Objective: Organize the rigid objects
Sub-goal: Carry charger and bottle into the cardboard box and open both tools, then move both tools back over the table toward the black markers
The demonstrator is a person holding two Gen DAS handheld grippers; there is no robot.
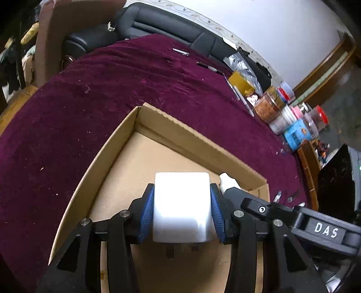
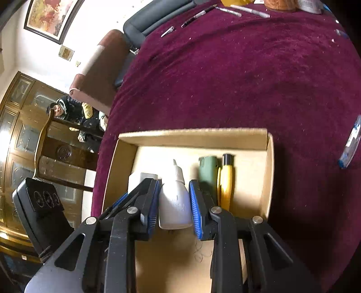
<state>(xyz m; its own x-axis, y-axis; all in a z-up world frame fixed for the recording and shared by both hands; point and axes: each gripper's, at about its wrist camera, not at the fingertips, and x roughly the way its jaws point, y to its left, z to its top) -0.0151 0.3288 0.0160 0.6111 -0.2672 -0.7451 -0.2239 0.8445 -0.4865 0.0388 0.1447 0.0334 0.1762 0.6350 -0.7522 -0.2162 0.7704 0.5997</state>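
Surface: maroon tablecloth (image 1: 112,94) with an open cardboard box (image 2: 194,135).
Left gripper (image 1: 182,209): pinching a white block (image 1: 182,202) over the box.
Right gripper (image 2: 174,202): pinching a white bottle (image 2: 174,202) inside the box.
Done: green case (image 2: 207,166) and yellow cutter (image 2: 226,180) lie in the box.
Left: jars (image 1: 268,106) and pens (image 2: 198,12) lie beyond the box.

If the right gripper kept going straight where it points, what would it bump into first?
Probably the cardboard box: the right gripper, shut on the white bottle, points down into it, so the floor comes first, though depth is hard to judge.
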